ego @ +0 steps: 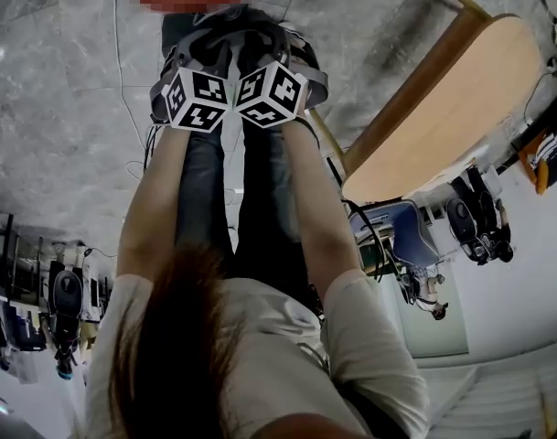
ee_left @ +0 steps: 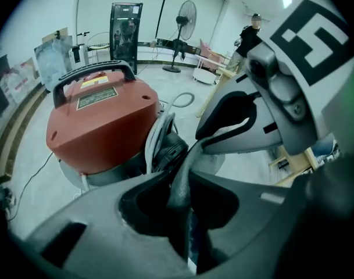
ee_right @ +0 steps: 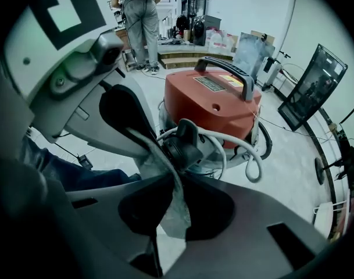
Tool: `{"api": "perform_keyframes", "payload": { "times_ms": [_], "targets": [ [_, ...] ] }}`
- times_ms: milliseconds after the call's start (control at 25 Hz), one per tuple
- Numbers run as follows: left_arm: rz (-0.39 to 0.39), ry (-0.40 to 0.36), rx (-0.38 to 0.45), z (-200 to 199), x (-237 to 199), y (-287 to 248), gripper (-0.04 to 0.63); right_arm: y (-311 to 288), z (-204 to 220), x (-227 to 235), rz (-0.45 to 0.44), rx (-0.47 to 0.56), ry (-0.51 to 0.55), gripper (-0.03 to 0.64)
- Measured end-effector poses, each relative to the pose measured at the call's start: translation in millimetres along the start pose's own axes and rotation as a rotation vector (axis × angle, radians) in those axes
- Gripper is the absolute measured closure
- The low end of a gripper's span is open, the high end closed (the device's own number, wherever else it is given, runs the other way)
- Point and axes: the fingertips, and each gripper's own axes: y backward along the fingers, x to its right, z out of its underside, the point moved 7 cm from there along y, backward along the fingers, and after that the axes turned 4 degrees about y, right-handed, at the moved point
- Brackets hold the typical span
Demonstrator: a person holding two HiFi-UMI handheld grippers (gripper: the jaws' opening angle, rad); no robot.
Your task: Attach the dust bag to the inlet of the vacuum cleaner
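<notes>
The red vacuum cleaner (ee_left: 101, 121) stands on the floor in front of me, also in the right gripper view (ee_right: 214, 100). Its black inlet (ee_right: 185, 144) faces me, low on its front (ee_left: 168, 150). A thin grey dust bag (ee_right: 165, 173) hangs just before the inlet, and both grippers pinch it. My left gripper (ee_left: 179, 179) is shut on a fold of the bag (ee_left: 185, 158). My right gripper (ee_right: 168, 185) is shut on the bag beside it. In the head view only their marker cubes show, left (ego: 198, 101) and right (ego: 272, 94), side by side above my knees.
A white hose (ee_right: 246, 150) loops round the vacuum's base. A wooden table (ego: 452, 108) stands at my right, and thin cables (ego: 123, 71) lie on the marble floor. A floor fan (ee_left: 187, 16) and a person (ee_right: 139, 16) stand farther back.
</notes>
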Motion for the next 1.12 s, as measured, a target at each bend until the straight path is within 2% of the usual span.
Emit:
{"api": "perform_keyframes", "payload": {
  "times_ms": [120, 240, 320, 520, 640, 880, 1040, 1120],
  "targets": [
    [0.031, -0.014, -0.014, -6.1, -2.4, 0.0, 0.5, 3.5, 5.5, -0.1, 0.006, 0.059, -0.056, 0.558],
    [0.076, -0.107, -0.019, -14.5, -4.4, -3.3, 0.497, 5.0, 16.2, 1.5, 0.01, 0.137, -0.2, 0.558],
    [0.089, -0.132, -0.017, -16.8, -5.1, -3.9, 0.493, 4.9, 17.4, 2.4, 0.014, 0.143, -0.218, 0.557],
    [0.047, -0.019, 0.017, -10.0, -0.6, -0.8, 0.499, 4.0, 11.3, 7.4, -0.015, 0.088, -0.138, 0.555],
    [0.038, -0.002, 0.031, -8.4, 0.4, -0.5, 0.5, 4.0, 8.2, 9.7, -0.026, 0.079, -0.126, 0.554],
    [0.084, -0.023, 0.004, -5.4, -6.3, -5.0, 0.497, -0.8, 9.8, 9.9, -0.081, 0.084, -0.22, 0.552],
    [0.067, 0.015, -0.009, -3.0, -5.5, -4.9, 0.497, -1.1, 10.1, 8.4, -0.106, 0.09, -0.267, 0.552],
    [0.094, 0.05, -0.01, -2.2, -7.2, -5.7, 0.495, -0.4, 10.8, 10.3, -0.116, 0.099, -0.306, 0.529]
  ]
}}
